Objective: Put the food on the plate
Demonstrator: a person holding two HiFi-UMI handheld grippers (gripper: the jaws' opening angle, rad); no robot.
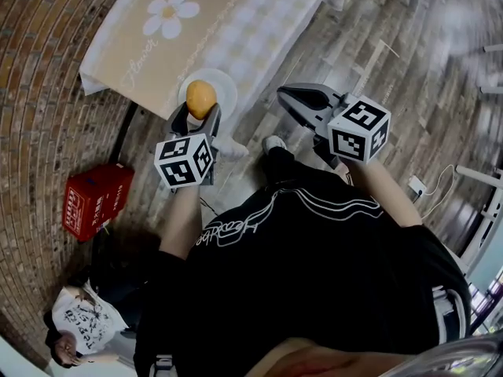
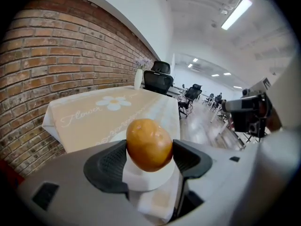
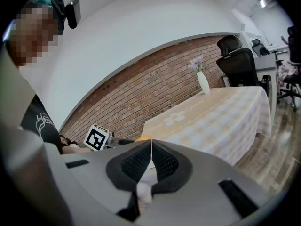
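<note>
A round orange-brown food (image 1: 200, 96) is clamped between the jaws of my left gripper (image 1: 200, 113), which is shut on it. In the left gripper view the food (image 2: 149, 145) hangs just above a white plate (image 2: 146, 180). From the head view the plate (image 1: 225, 93) lies at the near edge of the cloth-covered table (image 1: 236, 22), with the food over its left part. My right gripper (image 1: 283, 93) is off to the right over the floor, jaws pressed together with nothing in them. The right gripper view shows the same shut gripper (image 3: 151, 157).
A beige daisy-print cloth (image 2: 106, 109) covers the table beside a brick wall (image 1: 47, 93). A red box (image 1: 96, 199) sits on the floor at left, with a seated person (image 1: 78, 320) nearby. A white vase (image 3: 203, 81) and office chairs (image 3: 240, 62) stand at the table's far end.
</note>
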